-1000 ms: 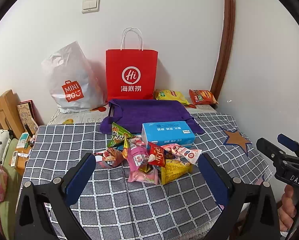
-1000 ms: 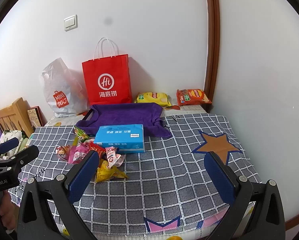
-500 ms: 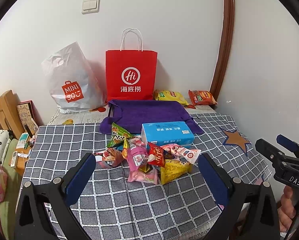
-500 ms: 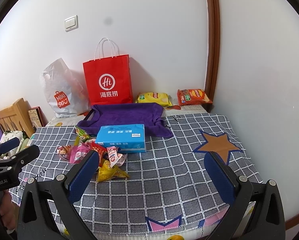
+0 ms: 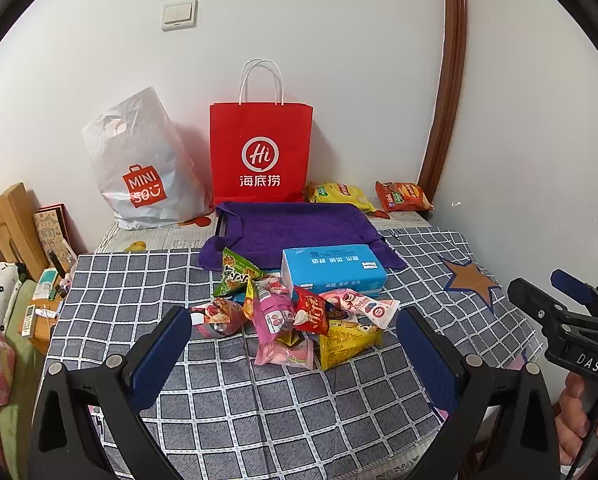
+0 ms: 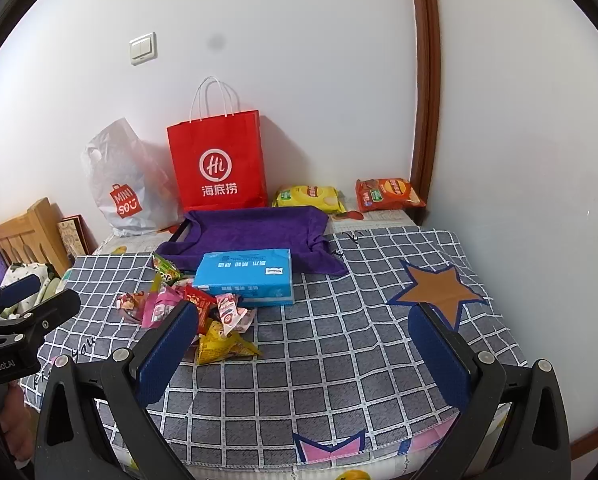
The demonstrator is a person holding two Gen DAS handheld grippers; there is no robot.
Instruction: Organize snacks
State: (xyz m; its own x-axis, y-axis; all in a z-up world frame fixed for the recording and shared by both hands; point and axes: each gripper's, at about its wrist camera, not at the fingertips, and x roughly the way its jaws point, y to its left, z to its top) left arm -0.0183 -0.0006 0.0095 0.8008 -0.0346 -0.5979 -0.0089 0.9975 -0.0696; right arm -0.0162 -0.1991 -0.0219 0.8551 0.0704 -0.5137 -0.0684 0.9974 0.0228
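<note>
Both grippers hovered wide apart and empty above the grey checked tablecloth: left gripper, right gripper. At twelve o'clock from the left gripper lay the heap of colourful foil snack packets, touching the blue rectangular tissue pack at its one o'clock.
</note>
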